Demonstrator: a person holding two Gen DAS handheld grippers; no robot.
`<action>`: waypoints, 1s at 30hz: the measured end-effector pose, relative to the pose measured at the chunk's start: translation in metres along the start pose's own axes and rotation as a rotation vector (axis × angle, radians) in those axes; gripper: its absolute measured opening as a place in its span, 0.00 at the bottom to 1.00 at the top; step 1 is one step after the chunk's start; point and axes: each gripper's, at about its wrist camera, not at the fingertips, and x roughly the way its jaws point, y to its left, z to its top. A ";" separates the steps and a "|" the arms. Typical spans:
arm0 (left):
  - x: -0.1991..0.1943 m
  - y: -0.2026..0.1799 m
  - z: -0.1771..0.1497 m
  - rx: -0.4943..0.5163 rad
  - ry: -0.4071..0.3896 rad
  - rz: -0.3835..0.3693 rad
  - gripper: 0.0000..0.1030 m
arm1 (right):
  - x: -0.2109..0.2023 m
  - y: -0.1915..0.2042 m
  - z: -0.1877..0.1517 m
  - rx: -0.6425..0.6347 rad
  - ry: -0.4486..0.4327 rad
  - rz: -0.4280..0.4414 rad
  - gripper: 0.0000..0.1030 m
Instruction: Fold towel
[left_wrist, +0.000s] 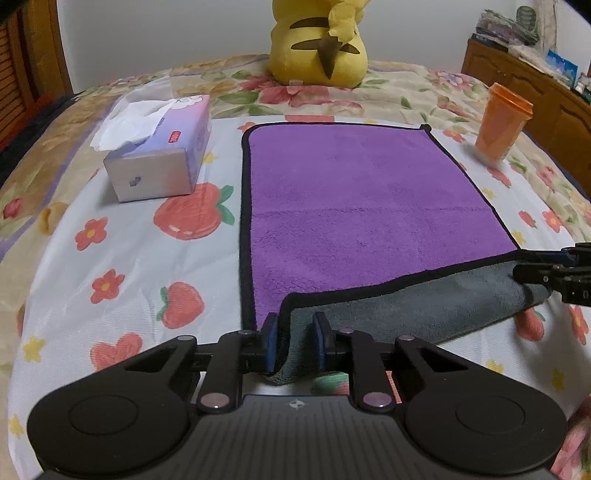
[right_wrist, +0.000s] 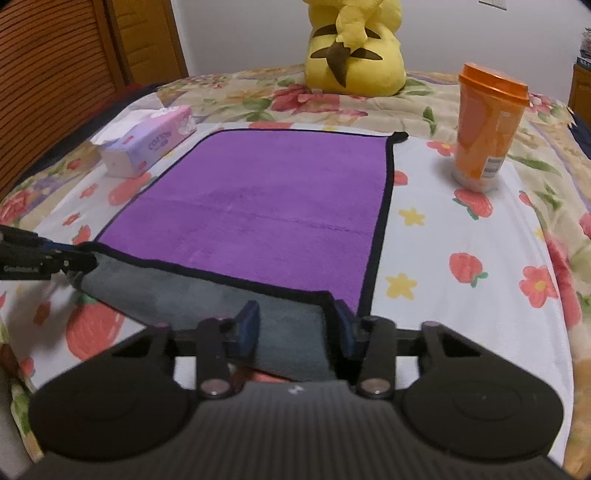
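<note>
The left black two-finger gripper (left_wrist: 295, 341) is reaching forward, low over the bed, with its blue-padded fingers (left_wrist: 270, 343) standing apart; the near left corner of the purple plush towel with black piping and a grey underside (left_wrist: 369, 206) is lying in the gap between them, lifted off the cover and showing its grey side. Whether the pads are actually pressing the cloth cannot be told, since a gap is showing on either side of the fold. The right black two-finger gripper (right_wrist: 295, 328) is sitting at the same height at the towel's near right corner, its jaws spread wider, with the grey underside of the raised edge passing between them and the black-piped corner lying just beside the right finger; here too a firm pinch cannot be confirmed. Each claw is appearing at the side of the other's view, at the opposite near corner.

The towel is spreading flat over the white bedspread printed with strawberries and flowers (right_wrist: 461, 236), purple side up, with only its near edge turned up. A lilac cardboard tissue box (left_wrist: 162, 155) is standing near its left side, a tall orange plastic cup with a lid (right_wrist: 487, 129) near its right, and a yellow plush toy with brown stripes (left_wrist: 319, 40) is sitting beyond the far edge
</note>
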 end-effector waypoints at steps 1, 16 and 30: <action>0.000 0.000 0.000 0.000 -0.001 -0.001 0.20 | 0.000 -0.001 0.000 -0.001 0.003 -0.003 0.30; -0.020 -0.006 0.006 0.017 -0.096 -0.034 0.08 | -0.001 -0.009 0.000 0.003 0.011 0.012 0.04; -0.063 -0.014 0.018 0.012 -0.286 -0.071 0.08 | -0.025 -0.016 0.017 0.018 -0.124 0.042 0.04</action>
